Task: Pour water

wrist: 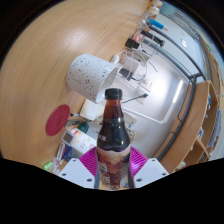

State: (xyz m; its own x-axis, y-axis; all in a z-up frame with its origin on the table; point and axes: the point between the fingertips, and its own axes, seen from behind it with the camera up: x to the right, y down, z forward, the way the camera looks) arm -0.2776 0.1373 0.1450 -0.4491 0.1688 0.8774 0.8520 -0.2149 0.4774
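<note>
Worktop (45,70) is light wood and takes up most of the view, tilted hard, so I judge my tool is canted over. White speckled cup (92,73) sits on it, well beyond the fingers; probably the pour target. I can't see into it, so I can't tell if any liquid is in it.

Bottle (113,135) is between my fingers: dark contents, red label, black cap on top. My tool (112,172) looks clamped on its lower body, with magenta pads (90,160) pressed to both sides. The bottle base and fingertips are cut off, so the grip is my read, not certain.

Progress: bottle picked up, cap apparently on, mouth not over the cup. Pour not started, I judge.

Unclear: red round thing (57,119) on the worktop, clutter beside the bottle, dark items past the cup.
</note>
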